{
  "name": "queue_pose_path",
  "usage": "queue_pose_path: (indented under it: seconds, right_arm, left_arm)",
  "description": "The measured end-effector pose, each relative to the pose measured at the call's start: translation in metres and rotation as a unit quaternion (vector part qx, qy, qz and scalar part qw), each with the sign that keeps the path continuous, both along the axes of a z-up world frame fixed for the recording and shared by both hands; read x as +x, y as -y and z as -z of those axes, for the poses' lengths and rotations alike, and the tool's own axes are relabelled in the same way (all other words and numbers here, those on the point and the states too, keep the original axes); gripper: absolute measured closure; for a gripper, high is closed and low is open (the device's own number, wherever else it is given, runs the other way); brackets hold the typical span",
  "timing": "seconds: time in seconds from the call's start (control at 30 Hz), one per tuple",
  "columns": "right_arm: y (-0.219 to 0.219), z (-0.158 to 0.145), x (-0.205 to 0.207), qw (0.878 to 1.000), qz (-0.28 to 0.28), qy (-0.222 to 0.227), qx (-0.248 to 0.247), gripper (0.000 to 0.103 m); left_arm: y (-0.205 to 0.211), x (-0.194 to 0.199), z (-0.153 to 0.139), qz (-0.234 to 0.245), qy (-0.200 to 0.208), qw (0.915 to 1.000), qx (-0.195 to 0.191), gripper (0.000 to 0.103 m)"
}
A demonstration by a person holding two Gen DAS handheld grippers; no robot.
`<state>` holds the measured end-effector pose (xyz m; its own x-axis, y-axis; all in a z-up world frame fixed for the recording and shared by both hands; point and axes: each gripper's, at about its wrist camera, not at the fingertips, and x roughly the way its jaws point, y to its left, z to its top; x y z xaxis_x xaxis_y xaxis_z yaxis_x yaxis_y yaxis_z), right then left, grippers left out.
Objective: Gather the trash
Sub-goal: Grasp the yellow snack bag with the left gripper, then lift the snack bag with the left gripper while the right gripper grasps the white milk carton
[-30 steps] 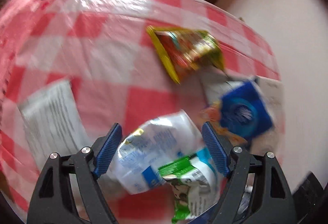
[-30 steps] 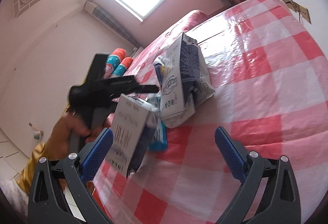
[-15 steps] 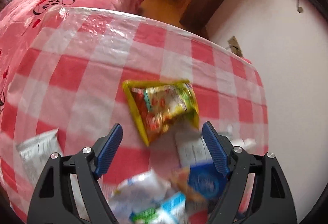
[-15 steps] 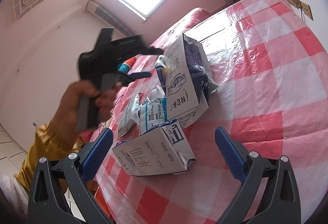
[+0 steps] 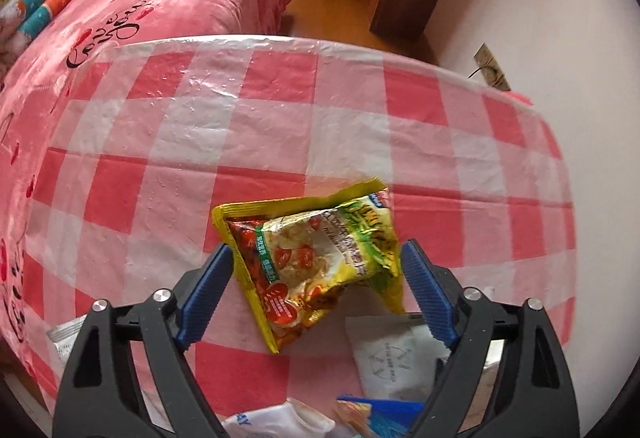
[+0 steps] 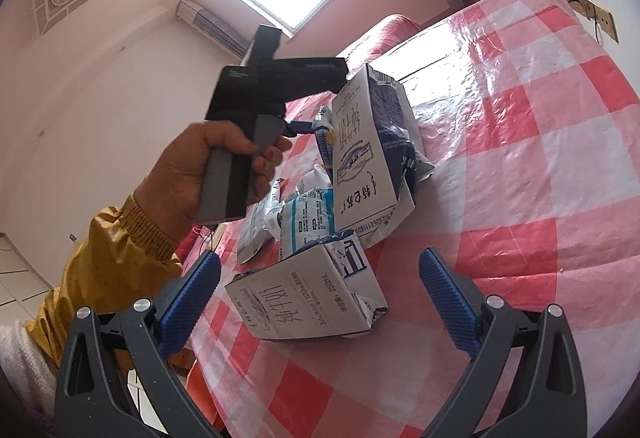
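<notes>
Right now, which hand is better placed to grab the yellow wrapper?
Left. Its tongs, just opened wider, straddle the yellow wrapper from above, pads not touching it. The right tongs stand open around a fallen milk carton; that view shows no wrapper.

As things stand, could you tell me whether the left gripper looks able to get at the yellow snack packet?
Probably yes. The left gripper is open, its fingers either side of the yellow snack packet, which lies on the checked tablecloth with nothing covering it.
</notes>
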<state>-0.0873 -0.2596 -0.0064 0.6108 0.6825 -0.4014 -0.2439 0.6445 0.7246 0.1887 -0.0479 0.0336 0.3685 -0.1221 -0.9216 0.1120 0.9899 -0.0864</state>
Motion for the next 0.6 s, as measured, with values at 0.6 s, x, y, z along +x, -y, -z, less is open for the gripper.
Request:
queue_pose_path:
  seconds: [0.6]
  right_arm:
    - [-0.013, -0.001, 0.0, 1.0, -0.01, -0.001, -0.022, 0.005]
  left_arm:
    - [-0.016, -0.007, 0.009, -0.045, 0.017, 0.9983, -0.033, 0.033]
